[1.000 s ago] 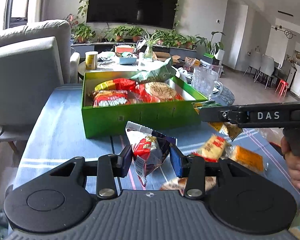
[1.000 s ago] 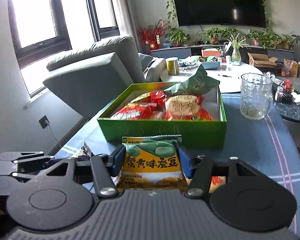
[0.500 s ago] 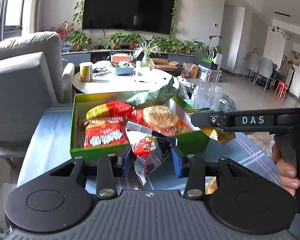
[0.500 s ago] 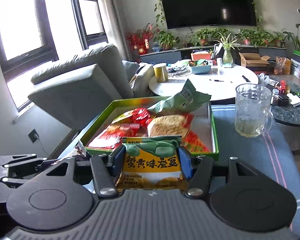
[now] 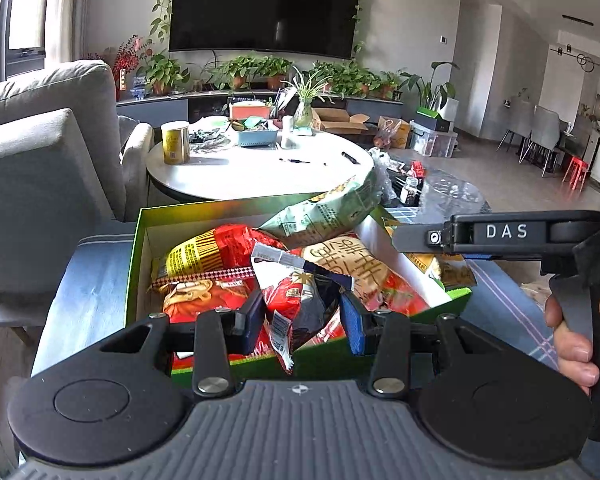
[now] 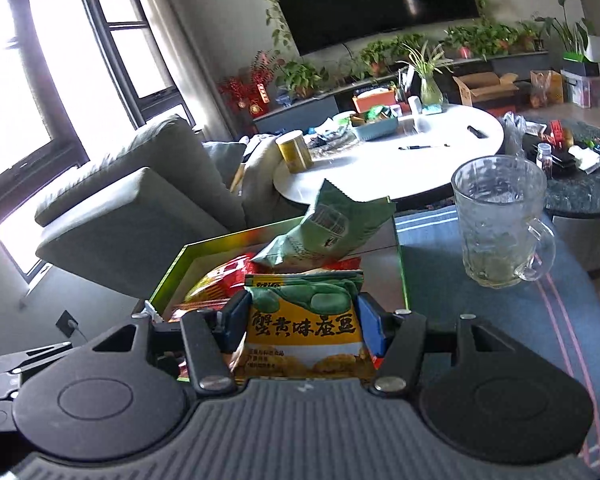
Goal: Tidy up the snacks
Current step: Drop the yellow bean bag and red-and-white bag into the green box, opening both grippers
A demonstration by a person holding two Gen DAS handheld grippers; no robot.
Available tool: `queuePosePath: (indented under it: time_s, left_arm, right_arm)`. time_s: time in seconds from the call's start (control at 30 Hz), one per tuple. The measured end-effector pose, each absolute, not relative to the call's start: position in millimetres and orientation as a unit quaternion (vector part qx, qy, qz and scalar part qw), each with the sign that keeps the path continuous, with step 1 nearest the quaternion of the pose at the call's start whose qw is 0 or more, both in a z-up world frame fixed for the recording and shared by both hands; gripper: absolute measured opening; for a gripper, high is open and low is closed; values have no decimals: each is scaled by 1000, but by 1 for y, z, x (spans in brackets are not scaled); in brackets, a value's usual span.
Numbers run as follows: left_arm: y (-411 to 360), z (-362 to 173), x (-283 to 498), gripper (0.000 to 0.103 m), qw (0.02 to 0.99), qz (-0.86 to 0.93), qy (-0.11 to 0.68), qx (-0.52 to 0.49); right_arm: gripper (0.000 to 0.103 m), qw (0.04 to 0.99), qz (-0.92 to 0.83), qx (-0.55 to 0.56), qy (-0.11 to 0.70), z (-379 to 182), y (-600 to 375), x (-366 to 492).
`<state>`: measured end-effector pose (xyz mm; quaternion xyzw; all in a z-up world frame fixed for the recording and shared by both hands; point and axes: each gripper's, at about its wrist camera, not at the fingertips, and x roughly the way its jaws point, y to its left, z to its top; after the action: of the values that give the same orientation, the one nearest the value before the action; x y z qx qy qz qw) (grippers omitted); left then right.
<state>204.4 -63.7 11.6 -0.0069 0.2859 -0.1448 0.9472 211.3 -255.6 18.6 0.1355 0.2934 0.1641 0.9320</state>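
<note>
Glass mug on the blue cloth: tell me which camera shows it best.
The right wrist view: the glass mug stands whole and sharp there, handle included, right of the green box. In the left wrist view only a blurred part of it shows, behind the right gripper's bar.

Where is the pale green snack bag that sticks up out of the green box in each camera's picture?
Left wrist view: pale green snack bag right of centre, leaning on the green box's far right corner.
Right wrist view: the bag at centre, above the box.
Shared landmark: the yellow can on the white round table.

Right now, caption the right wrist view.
Right claw carries a yellow-green snack bag over the green box.
</note>
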Motion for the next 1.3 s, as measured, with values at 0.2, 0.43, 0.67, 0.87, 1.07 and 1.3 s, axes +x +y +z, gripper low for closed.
queuePosePath:
  time_s: [0.2,0.43,0.67,0.87,1.07,1.3]
  left_arm:
    - [-68,0,228,39,943,-143,300,-3]
    - [-71,-12,246,38,938,-145,313,0]
    - [-68,-11,249,38,940,-143,309,-1]
    - [-66,-7,245,40,946,-133,297,1]
    - [-59,-2,236,45,951,-127,280,-7]
    - [-51,-1,222,46,951,-123,284,-15]
  right_arm:
    - [78,926,159,147,308,7,-259,231]
    - [78,922,156,156,318,-1,-260,248]
    - [78,920,153,162,324,-6,-261,257]
    - [78,923,145,169,313,-5,-260,258]
    - [78,929,138,171,298,1,-265,252]
    - [78,928,140,164,302,6,-270,241]
